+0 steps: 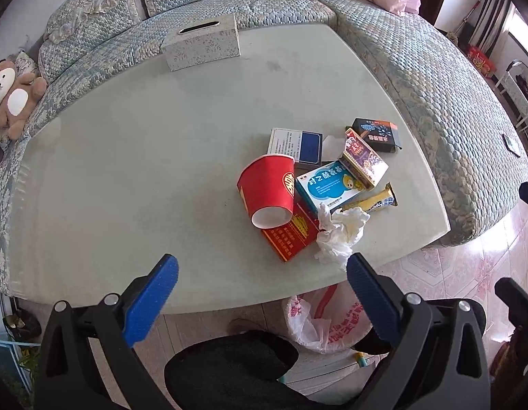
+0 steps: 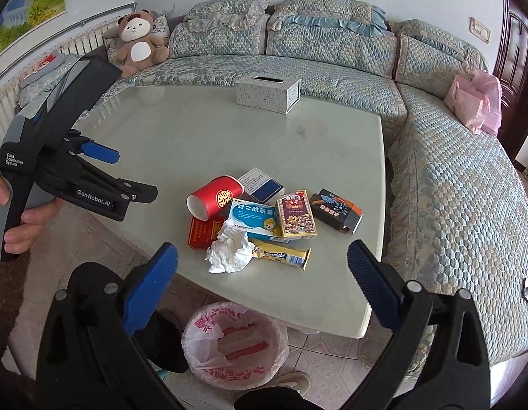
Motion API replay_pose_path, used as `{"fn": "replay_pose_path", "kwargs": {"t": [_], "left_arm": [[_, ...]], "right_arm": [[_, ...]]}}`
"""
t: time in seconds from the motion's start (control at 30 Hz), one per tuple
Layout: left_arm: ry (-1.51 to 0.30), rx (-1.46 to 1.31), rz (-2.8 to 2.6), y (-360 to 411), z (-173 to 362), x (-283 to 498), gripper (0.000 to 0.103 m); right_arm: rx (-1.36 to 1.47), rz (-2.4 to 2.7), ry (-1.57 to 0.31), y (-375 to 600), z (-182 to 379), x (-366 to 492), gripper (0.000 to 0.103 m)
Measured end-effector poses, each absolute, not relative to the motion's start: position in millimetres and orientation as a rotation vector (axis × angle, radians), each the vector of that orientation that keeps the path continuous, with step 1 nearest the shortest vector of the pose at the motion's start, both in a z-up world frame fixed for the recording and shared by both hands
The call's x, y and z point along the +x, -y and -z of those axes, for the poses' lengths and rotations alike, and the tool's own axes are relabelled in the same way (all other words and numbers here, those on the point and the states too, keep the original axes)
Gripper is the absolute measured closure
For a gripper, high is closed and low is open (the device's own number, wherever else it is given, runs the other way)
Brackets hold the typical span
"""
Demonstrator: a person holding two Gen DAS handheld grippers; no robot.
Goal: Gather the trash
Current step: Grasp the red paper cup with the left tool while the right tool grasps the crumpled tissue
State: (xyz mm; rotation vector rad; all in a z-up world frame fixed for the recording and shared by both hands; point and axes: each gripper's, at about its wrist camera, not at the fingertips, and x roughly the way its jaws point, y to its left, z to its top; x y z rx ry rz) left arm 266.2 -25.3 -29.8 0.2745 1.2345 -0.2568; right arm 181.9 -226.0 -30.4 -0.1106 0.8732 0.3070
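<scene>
A pile of trash lies on the pale table (image 1: 144,157) near its front edge: a red paper cup (image 1: 269,193) (image 2: 218,200) on its side, a crumpled white tissue (image 1: 339,234) (image 2: 229,247), a red flat box (image 1: 289,235), a blue-white medicine box (image 2: 255,220), a snack bar wrapper (image 2: 284,253) and other small boxes. A bin lined with a white and red plastic bag (image 2: 235,343) (image 1: 324,321) stands on the floor below the table edge. My left gripper (image 1: 262,268) is open and empty above the front edge. My right gripper (image 2: 262,256) is open and empty, hovering over the tissue.
A patterned tissue box (image 1: 202,46) (image 2: 267,94) stands at the table's far side. A blue quilted sofa (image 2: 452,188) wraps around the table, with a teddy bear (image 2: 139,42) and a pink bag (image 2: 474,102) on it. The left gripper body (image 2: 69,171) shows at left.
</scene>
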Motion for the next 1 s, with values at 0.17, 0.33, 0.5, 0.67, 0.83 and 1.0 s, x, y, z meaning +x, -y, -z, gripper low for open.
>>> {"fn": "replay_pose_path", "kwargs": {"t": [0.17, 0.33, 0.5, 0.67, 0.83, 1.0], "left_arm": [[-1.28, 0.277, 0.25, 26.8, 50.6, 291.8, 0.006], [-1.324, 0.278, 0.258, 29.8, 73.1, 313.5, 0.006], [-1.365, 0.268, 0.268, 33.8, 96.9, 331.5, 0.006], [-1.403, 0.266, 0.275, 36.1, 120.2, 347.7, 0.006], [-1.441, 0.257, 0.273, 36.2, 141.6, 363.3, 0.006], [-1.474, 0.244, 0.273, 34.0, 159.5, 376.1, 0.006]], "right_arm": [[-0.128, -0.357, -0.904, 217.4, 44.9, 199.9, 0.006], [-0.157, -0.394, -0.922, 208.1, 63.0, 213.7, 0.006], [-0.186, -0.406, -0.965, 199.6, 92.4, 227.6, 0.006], [-0.191, -0.445, -1.008, 191.1, 120.1, 237.9, 0.006], [-0.197, -0.482, -1.048, 181.4, 145.1, 246.8, 0.006], [-0.212, -0.507, -1.077, 171.1, 166.5, 254.8, 0.006]]}}
